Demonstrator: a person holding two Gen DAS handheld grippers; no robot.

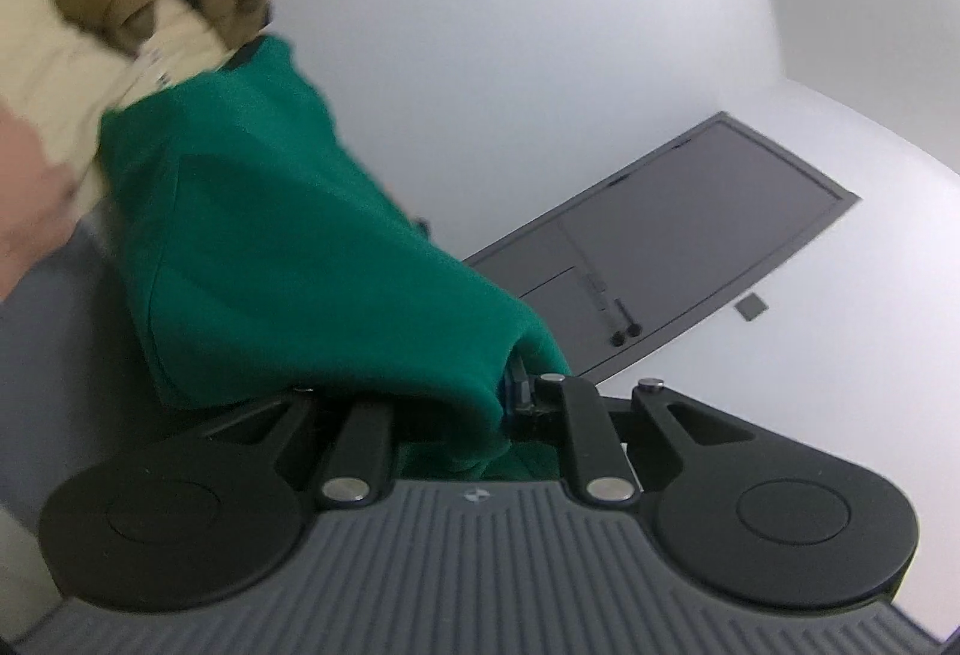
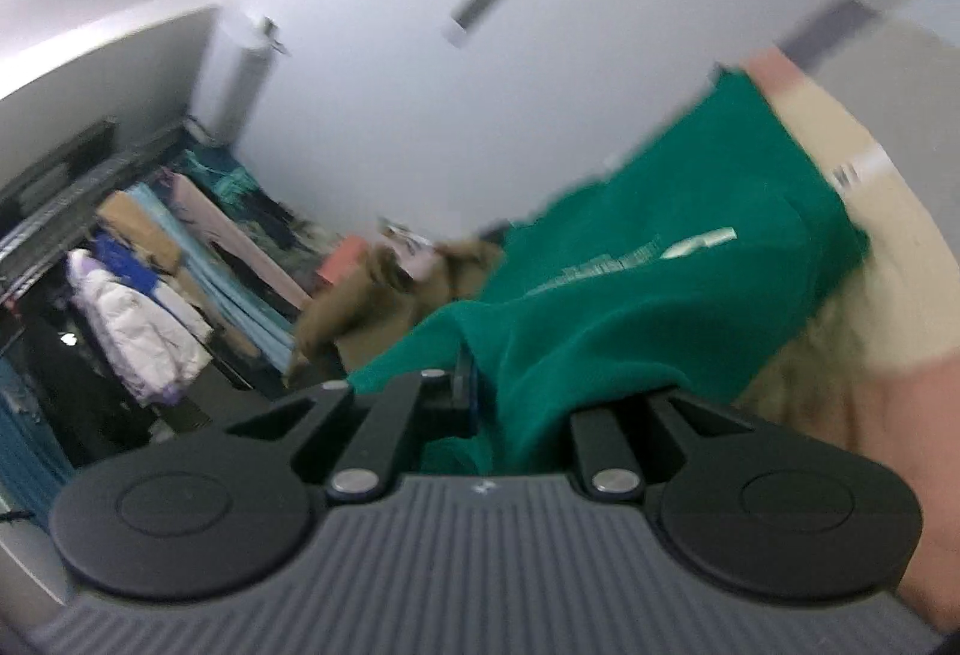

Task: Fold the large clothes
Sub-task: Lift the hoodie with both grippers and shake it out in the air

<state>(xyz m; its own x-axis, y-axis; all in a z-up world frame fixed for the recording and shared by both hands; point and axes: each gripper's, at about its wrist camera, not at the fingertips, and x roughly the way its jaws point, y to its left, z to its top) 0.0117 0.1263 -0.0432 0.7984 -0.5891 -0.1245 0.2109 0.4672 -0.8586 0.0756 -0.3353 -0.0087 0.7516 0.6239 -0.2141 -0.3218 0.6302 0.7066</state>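
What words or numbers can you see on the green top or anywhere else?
Nothing can be read here.
Pale print on the green garment: too blurred to read.
White tag on the green garment: too blurred.
White strip with dark marks on the beige cloth: too blurred.
Small logo on the left gripper body: a mark, no letters.

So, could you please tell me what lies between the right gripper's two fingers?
In the right wrist view, a bunched fold of the green sweatshirt fills the right gripper; the jaws are shut on it.
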